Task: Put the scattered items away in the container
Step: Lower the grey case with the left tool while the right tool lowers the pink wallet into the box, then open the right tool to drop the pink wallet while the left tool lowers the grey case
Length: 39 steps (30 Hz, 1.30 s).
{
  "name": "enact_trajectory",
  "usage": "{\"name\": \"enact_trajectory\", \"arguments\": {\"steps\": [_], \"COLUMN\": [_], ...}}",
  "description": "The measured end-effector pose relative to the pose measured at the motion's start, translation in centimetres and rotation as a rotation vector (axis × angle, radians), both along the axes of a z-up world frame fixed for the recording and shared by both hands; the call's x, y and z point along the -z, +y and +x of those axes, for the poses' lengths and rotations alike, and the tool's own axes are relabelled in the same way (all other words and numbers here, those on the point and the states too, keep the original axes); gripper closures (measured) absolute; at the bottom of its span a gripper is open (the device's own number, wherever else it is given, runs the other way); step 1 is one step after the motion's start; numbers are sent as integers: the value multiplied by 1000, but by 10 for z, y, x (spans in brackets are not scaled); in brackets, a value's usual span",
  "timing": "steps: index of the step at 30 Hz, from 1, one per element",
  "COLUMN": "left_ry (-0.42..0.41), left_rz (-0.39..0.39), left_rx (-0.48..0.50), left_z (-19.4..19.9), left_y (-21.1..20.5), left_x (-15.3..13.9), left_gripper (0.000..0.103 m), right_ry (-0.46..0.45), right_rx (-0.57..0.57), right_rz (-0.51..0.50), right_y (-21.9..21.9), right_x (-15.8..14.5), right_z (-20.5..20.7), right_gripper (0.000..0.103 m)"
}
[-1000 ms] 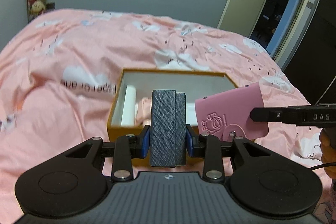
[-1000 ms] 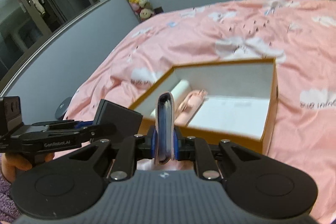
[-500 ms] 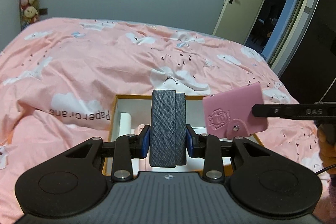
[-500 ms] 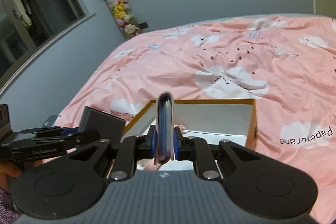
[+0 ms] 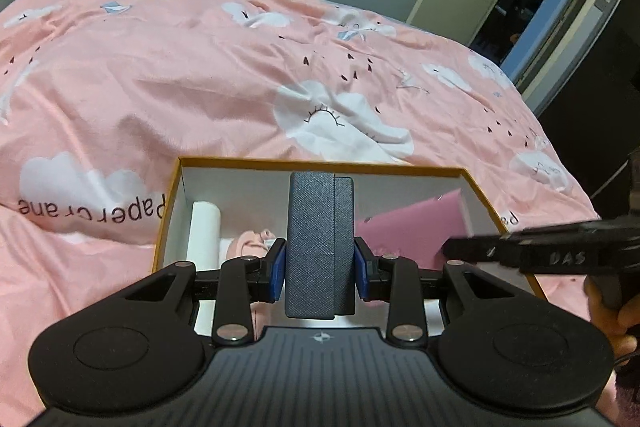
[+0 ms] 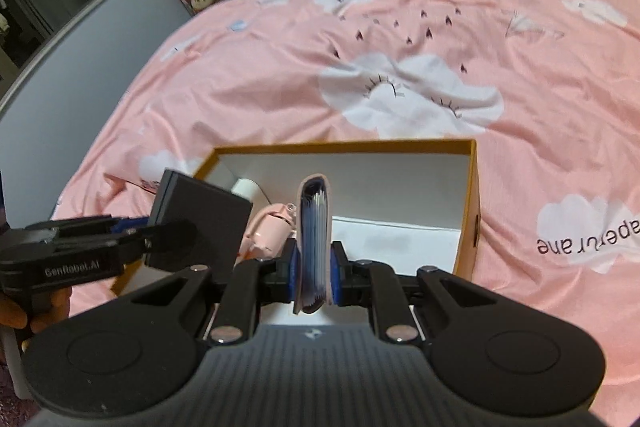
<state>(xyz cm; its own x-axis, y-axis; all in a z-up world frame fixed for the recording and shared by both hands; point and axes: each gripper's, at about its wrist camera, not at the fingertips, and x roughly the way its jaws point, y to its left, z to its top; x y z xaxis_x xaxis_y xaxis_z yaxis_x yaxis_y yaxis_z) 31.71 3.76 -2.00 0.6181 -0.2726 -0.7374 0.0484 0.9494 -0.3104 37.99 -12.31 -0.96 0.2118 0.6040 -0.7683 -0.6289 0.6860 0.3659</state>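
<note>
**Two cases pinched over the box**

My left claw (image 5: pixel 320 263) pinches the grey case (image 5: pixel 320 247) across its stiff flanks; it looks rigid, textured, unlikely to slip. My right claw (image 6: pixel 314 269) clamps the pink card holder (image 6: pixel 314 243) flat-sided; its soft, floppy leaves could splay. Both hang over the orange box (image 5: pixel 320 163) just ahead.

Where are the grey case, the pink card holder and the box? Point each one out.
grey case (image 5: pixel 316 247), left wrist view, on its textured front face.
pink card holder (image 6: pixel 314 239), right wrist view, on its open edge showing the sleeves.
box (image 5: pixel 320 164), left wrist view, on its far orange rim.
</note>
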Motion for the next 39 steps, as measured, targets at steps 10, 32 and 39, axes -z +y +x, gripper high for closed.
{"name": "enact_trajectory", "arguments": {"steps": [10,32,39], "left_ry": [-1,1,5], "left_rz": [2,-39,-38], "left_rx": [-6,-21,-7], "left_z": [11,16,21], "left_y": [13,29,22], "left_x": [8,16,16], "left_gripper": [65,65,65], "right_ry": [191,266,298], "right_rx": [14,118,88], "right_rz": [-12,-204,-253], "right_y": [45,70,76], "right_x": [38,91,99], "right_z": [29,57,52], "right_gripper": [85,74,70]}}
